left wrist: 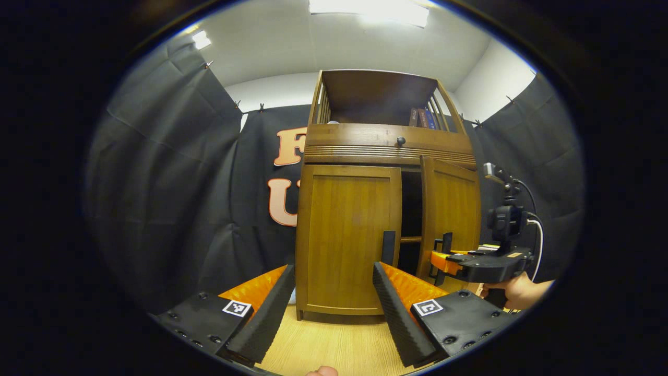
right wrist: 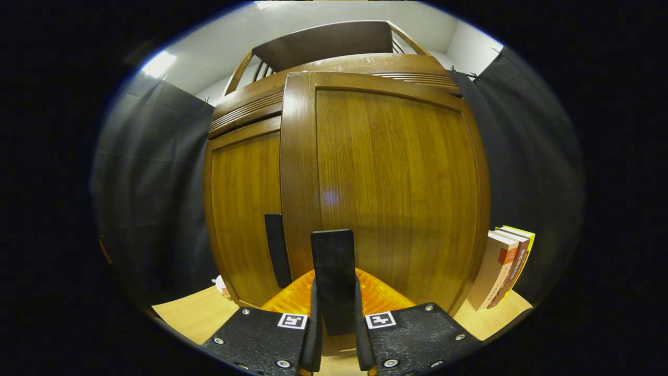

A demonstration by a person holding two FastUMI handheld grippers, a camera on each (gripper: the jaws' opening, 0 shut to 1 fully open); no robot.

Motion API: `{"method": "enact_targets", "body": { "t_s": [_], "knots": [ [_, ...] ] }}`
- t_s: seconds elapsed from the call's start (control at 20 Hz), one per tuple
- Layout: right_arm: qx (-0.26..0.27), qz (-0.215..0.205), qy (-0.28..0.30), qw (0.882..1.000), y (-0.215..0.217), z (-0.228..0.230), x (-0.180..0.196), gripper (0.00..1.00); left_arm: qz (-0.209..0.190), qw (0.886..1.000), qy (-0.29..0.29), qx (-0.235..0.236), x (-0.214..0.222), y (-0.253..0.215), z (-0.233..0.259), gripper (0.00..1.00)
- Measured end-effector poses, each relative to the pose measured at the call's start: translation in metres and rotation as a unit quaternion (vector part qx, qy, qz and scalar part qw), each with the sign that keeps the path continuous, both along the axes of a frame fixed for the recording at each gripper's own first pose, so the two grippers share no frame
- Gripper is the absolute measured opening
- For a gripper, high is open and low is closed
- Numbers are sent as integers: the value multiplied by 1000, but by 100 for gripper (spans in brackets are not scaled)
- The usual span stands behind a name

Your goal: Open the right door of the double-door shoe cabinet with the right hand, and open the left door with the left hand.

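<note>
Right gripper (right wrist: pixel 336 334) jaws clamped on black handle (right wrist: pixel 332 271) of brown wooden right door (left wrist: pixel 450 219), partly ajar. Left gripper (left wrist: pixel 334 308) jaws wide; left door (left wrist: pixel 347 235) closed, unopened.

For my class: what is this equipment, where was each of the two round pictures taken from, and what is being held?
A person holds two hand-held grippers, each with a camera looking along its own two fingers.

In the left gripper view, the open left gripper faces a wooden shoe cabinet on a light wooden floor. Its left door looks shut, with a black handle. The right door stands ajar. Farther right, a hand holds the right gripper at that door.

In the right gripper view, the right gripper is shut on the right door's handle. Books lean beside the cabinet.
</note>
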State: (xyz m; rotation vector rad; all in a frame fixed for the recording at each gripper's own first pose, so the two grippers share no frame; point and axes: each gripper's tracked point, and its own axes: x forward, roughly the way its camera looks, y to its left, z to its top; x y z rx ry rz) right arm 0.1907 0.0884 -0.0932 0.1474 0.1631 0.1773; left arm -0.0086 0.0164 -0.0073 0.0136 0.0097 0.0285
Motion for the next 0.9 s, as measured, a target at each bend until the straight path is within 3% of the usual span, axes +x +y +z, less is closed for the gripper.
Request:
{"method": "enact_targets", "body": {
  "t_s": [0.05, 0.3, 0.35, 0.7, 0.8, 0.9],
  "knots": [
    [-2, 2, 1, 1000, -5, 1, -8, 23, -3, 1000, 2, -1, 1, -3, -1, 94],
    [-2, 0, 7, 1000, -31, 8, -42, 26, -14, 1000, 0, 4, 8, -19, -5, 96],
    [-9, -3, 6, 1000, -36, 8, -48, 22, -18, 1000, 5, 4, 9, -24, -9, 96],
    [-23, -12, 12, 1000, -81, 13, -90, 26, -17, 1000, 9, -5, 15, -41, -20, 94],
    [-14, -24, 10, 1000, -97, 13, -98, 22, -19, 1000, 11, -9, 18, -45, -23, 94],
    [-11, -40, 11, 999, -117, 13, -110, 24, -20, 1000, 10, -8, 20, -48, -23, 96]
  ]
}}
